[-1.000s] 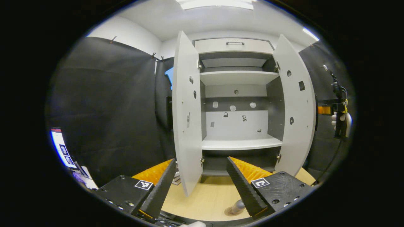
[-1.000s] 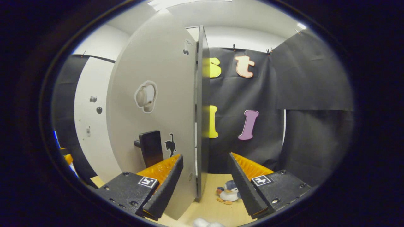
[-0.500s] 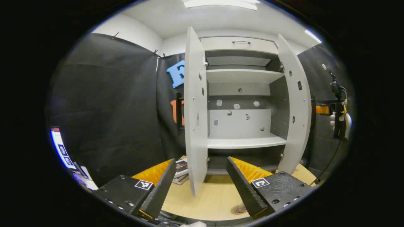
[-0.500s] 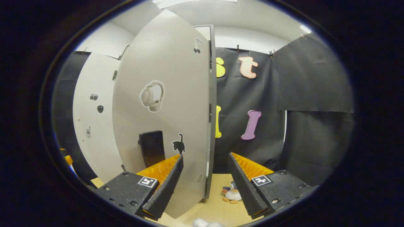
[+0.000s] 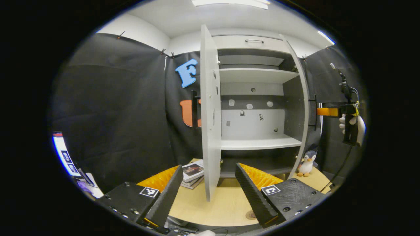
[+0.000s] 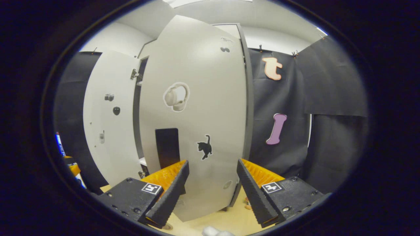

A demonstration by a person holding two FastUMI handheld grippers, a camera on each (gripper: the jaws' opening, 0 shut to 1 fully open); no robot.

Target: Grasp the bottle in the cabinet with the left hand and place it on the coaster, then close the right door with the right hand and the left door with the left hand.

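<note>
While the right gripper (image 6: pixel 210 193) stands with its fingers apart on nothing, just before the outer face of the right door (image 6: pixel 197 108), that door is partway through closing.

Over the last second the right door has swung from edge-on to nearly face-on in the right gripper view, so the closing stroke appears well under way but not seated. The left gripper (image 5: pixel 208 193) also has its fingers spread and empty, held back from the cabinet (image 5: pixel 256 95); the left door (image 5: pixel 210 111) stands wide open and untouched. Only the left gripper view presents the bare shelves, the right gripper (image 5: pixel 328 112) at the door's handle (image 5: pixel 314 111), a penguin toy (image 5: pixel 307 163), and the coaster (image 5: pixel 251 214) at the table's (image 5: pixel 223 206) near edge; the bottle upon it cannot be confirmed now.
</note>
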